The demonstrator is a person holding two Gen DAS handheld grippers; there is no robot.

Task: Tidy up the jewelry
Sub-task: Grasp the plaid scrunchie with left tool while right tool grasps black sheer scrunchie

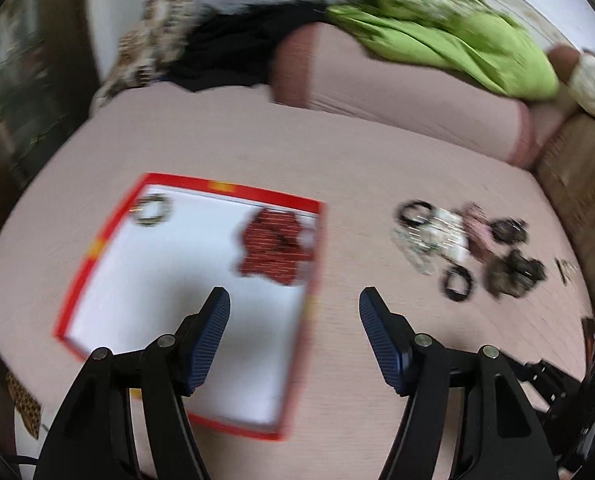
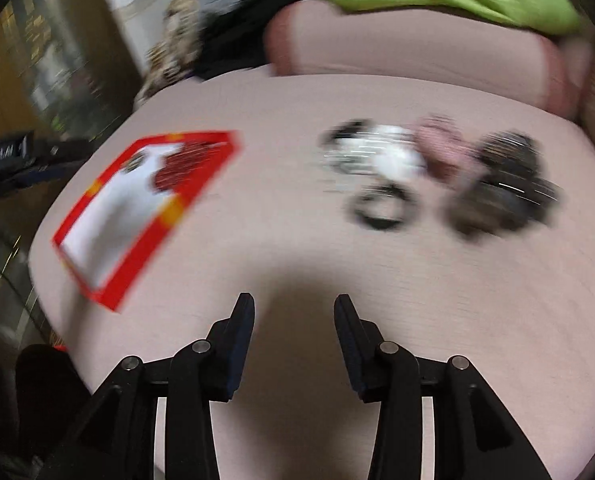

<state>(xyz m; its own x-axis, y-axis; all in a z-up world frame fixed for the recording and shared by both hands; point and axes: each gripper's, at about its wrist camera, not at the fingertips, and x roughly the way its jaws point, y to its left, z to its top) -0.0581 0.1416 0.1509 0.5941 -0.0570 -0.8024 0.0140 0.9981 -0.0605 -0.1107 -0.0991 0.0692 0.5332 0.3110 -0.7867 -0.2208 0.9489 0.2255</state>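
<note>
A red-rimmed box (image 1: 97, 252) with a white floor lies on the pink bed. Inside it rest a red beaded piece (image 1: 275, 244) and a small ring-shaped bracelet (image 1: 152, 209). My left gripper (image 1: 294, 298) hangs open over the box's right edge, nothing between its fingers. To the right lies a blurred pile of jewelry (image 1: 469, 240) with a black ring (image 1: 457, 282) at its near side. In the right wrist view the box (image 2: 109, 292) sits at the left and the pile (image 2: 437, 168) ahead with the black ring (image 2: 383, 208). My right gripper (image 2: 294, 304) is open and empty above bare bedding.
A pink pillow (image 1: 397, 92) lies at the back with green cloth (image 1: 457, 40) on it. Dark and patterned fabric (image 1: 157, 40) is heaped at the back left. A cardboard box (image 1: 577, 184) stands at the right edge. The left gripper's black body (image 2: 13, 156) shows at the left.
</note>
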